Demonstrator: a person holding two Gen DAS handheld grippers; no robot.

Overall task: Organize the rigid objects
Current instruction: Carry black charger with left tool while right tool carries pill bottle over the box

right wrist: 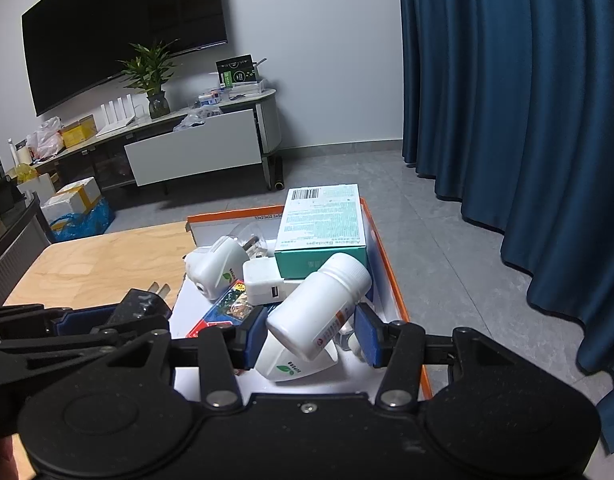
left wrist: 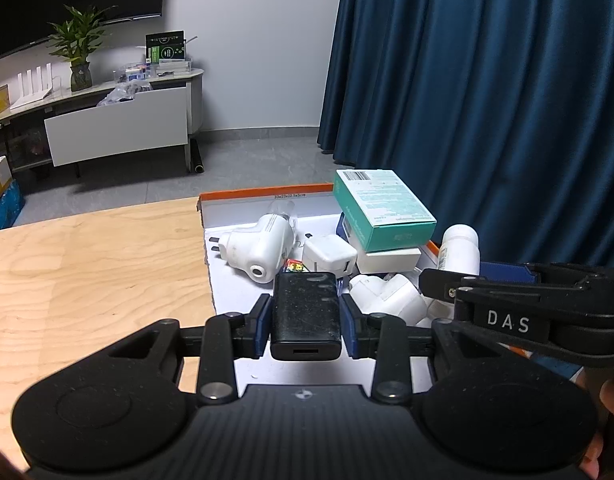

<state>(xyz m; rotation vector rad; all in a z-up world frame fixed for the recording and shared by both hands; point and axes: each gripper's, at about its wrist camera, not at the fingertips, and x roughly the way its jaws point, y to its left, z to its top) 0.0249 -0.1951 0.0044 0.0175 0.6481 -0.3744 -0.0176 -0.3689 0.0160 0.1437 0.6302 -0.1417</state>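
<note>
My left gripper (left wrist: 305, 322) is shut on a black charger (left wrist: 305, 314) and holds it over the near part of the orange-rimmed white box (left wrist: 263, 194). The charger's prongs show in the right wrist view (right wrist: 161, 290). My right gripper (right wrist: 310, 334) is open, its blue pads either side of a tilted white pill bottle (right wrist: 321, 306) that lies in the box (right wrist: 395, 296); the pads stand apart from it. The box also holds a teal carton (left wrist: 381, 210), white plug adapters (left wrist: 257, 246) and a white USB charger (left wrist: 329, 258).
The box sits at the right end of a light wooden table (left wrist: 87, 272). A blue curtain (left wrist: 487, 100) hangs to the right. A TV stand with a plant (left wrist: 79, 48) stands far off across the grey floor.
</note>
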